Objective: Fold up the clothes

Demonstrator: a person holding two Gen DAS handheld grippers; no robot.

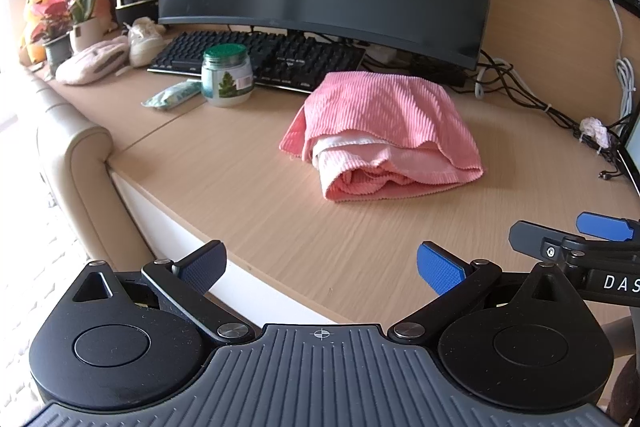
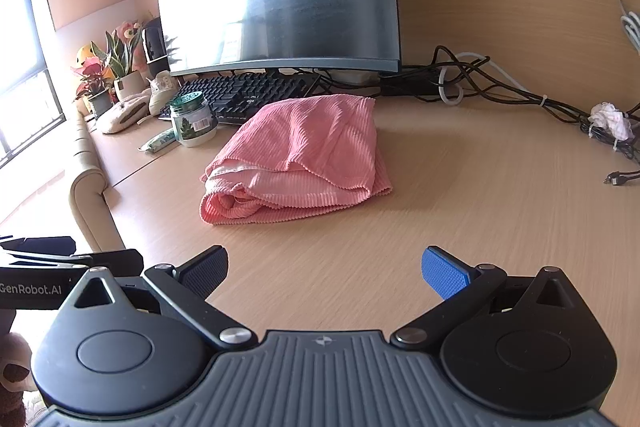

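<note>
Pink garment (image 1: pixel 384 131) lay on bench (image 1: pixel 248 195) as layered bundle, w/ edges uneven, paler inner layer showing at front. Sat ahead of both, well clear. Left hand-held gripper (image 1: pixel 320 267) & right hand-held gripper (image 2: pixel 324 267) held jaws apart, gripping nothing. Looked folded, tho loosely; maybe tidying left.

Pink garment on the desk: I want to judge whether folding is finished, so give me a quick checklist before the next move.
1. Left gripper open, holding nothing: ok.
2. Right gripper open, holding nothing: ok.
3. Pink garment folded into a compact bundle: ok, though a pale inner layer shows at the front.
4. Bundle fully on the desk: ok.
5. Bundle clear of the jar: ok.
6. Bundle clear of the keyboard: cannot tell.
</note>
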